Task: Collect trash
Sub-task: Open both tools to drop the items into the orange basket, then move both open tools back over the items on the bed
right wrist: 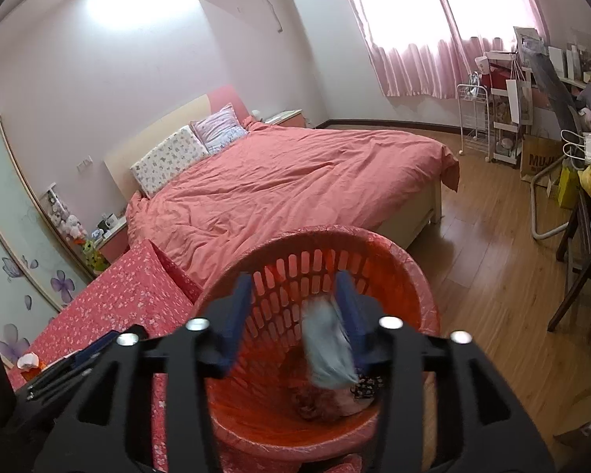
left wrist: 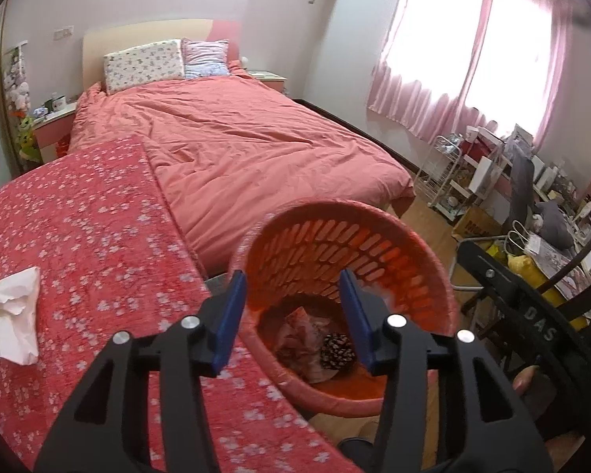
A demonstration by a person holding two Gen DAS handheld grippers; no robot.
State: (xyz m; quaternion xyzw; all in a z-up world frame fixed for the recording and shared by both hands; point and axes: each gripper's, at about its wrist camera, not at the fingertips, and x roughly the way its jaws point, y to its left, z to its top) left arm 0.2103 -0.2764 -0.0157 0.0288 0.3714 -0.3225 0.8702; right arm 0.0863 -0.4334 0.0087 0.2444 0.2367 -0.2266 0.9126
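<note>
Both grippers over orange basket [right wrist: 374, 260]. Right gripper [right wrist: 293, 315] jaws apart, blurred grey wad [right wrist: 327, 351] beside right pad, long axis running down into basket. Left gripper [left wrist: 293, 319] jaws apart, empty.

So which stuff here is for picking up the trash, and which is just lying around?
For the job: orange bin, rubbish in it, grey wad dropping in, white tissue on the flowery cover.
Just there: bed, pillows, curtains, paper bag.

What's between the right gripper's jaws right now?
A blurred pale grey scrap sits between the open jaws of the right gripper, against the right one, over the orange bin. The right wrist view shows it.
</note>
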